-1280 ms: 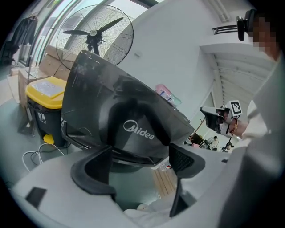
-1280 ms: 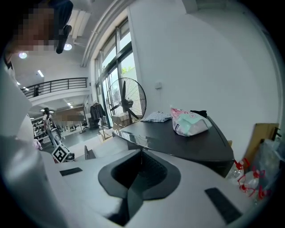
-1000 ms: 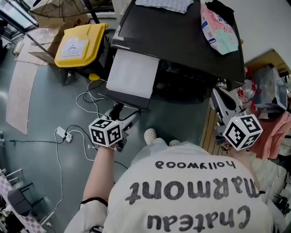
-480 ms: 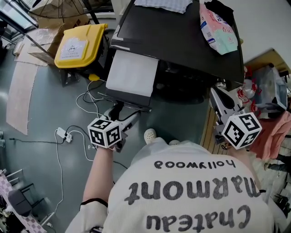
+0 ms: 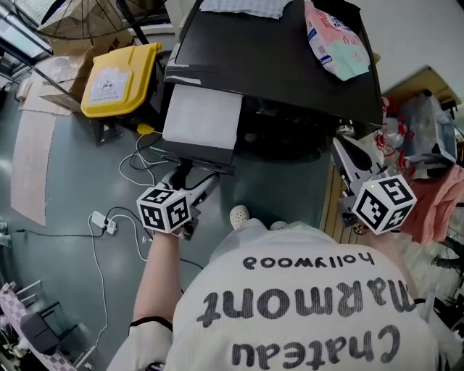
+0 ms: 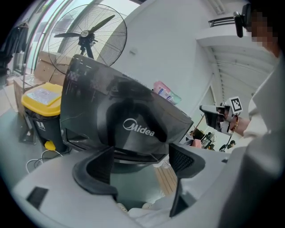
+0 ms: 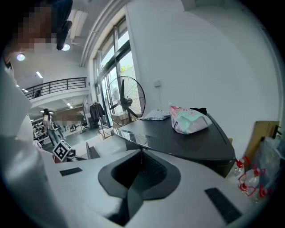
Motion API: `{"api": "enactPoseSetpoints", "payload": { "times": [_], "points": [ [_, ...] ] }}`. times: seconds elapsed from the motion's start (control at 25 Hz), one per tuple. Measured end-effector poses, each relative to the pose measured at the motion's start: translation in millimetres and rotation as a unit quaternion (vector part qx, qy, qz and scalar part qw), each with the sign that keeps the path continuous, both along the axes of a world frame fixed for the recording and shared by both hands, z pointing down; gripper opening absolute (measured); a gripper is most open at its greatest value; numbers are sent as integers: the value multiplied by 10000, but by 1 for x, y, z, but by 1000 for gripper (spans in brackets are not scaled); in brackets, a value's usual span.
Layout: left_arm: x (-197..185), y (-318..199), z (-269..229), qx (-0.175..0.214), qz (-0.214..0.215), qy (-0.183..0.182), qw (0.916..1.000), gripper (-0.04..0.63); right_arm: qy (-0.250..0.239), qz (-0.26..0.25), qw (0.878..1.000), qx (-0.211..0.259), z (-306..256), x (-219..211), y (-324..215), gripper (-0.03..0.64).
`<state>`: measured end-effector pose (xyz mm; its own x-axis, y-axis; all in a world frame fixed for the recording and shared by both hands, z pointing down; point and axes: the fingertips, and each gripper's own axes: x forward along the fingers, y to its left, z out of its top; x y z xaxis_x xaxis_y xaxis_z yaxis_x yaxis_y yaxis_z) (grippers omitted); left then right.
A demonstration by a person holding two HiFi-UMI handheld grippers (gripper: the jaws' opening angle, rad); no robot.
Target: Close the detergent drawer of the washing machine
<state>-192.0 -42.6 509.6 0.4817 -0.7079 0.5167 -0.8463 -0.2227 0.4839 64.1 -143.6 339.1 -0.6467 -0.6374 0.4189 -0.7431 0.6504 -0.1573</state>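
Grey floor (image 5: 65, 275) lies under the washing machine (image 5: 283, 61), whose detergent drawer (image 5: 201, 117) juts out near-left, not yet closed; the released left gripper (image 6: 140, 164) just before it should push it home, the right gripper (image 7: 140, 171) clenched on nothing.

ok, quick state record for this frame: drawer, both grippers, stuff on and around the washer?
drawer: detergent drawer pulled out from the front of the washing machine, not yet closed
left: left gripper jaws apart, nothing between them, just in front of the drawer; contact unclear
right: right gripper jaws together, empty, off to the machine's right side
on top: pink-and-green packet, checked cloth
floor: yellow bin left of the machine
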Motion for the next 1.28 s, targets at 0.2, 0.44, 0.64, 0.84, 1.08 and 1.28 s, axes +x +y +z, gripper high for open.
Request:
{"api": "enactPoseSetpoints", "payload": {
  "times": [0.2,0.44,0.64,0.84,1.08,1.28],
  "points": [
    [1,-5,0,4,-18,37,10000,390,5,54,10000,-4,0,4,-2,31],
    [-4,-12,3,-34,-137,34,9999,390,-6,130,9999,-21,0,8,-6,31],
    [-5,-12,3,-81,-54,40,9999,390,-24,164,9999,-29,0,5,-7,31],
    [-6,-15,2,-65,-36,106,9999,388,-28,173,9998,-25,1,1,-6,31],
    [-1,-26,-2,22,40,161,9999,388,-21,292,9996,-46,2,7,-5,31],
    [0,-30,-4,-6,132,179,9998,387,-30,414,9991,-31,2,11,-5,31]
  ]
}}
